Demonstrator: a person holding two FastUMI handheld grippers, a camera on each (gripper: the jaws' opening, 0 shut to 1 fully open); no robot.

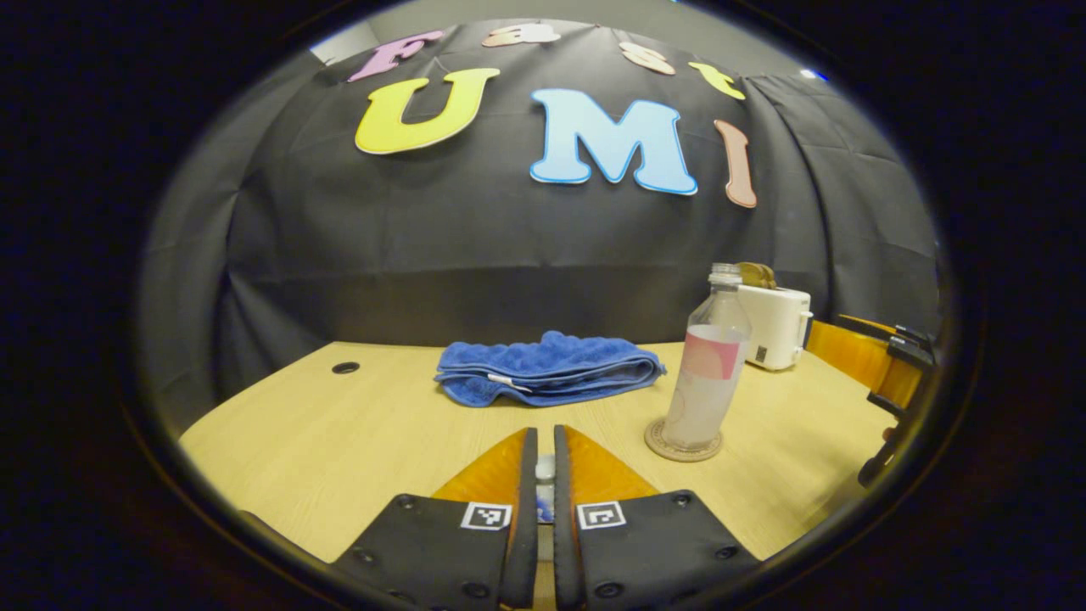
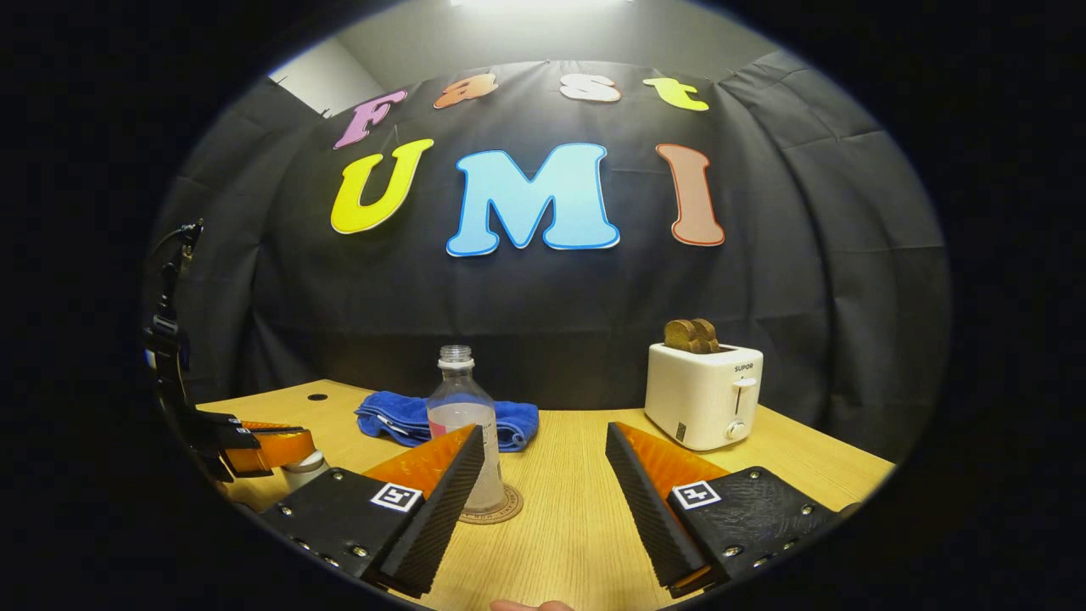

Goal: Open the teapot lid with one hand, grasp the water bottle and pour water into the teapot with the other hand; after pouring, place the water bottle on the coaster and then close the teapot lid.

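Oddly, the left gripper (image 1: 545,475) has its fingers pinched on a small pale knob, likely the teapot lid, mostly hidden. The right gripper (image 2: 543,462) gapes wide, empty. The uncapped water bottle (image 2: 462,420) stands on the coaster (image 1: 683,443), before a folded blue towel (image 1: 547,367); the white toaster (image 2: 704,395) reads "SUPOR".

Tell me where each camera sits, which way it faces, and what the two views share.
Left gripper view: rides the left gripper, low over the table, facing the back wall; own fingers nearly closed on a small white knob; the right gripper at its right edge.
Right gripper view: rides the right gripper, facing the same wall; own fingers wide apart; the left gripper at its left edge.
Shared: water bottle on the coaster, blue towel, toaster.
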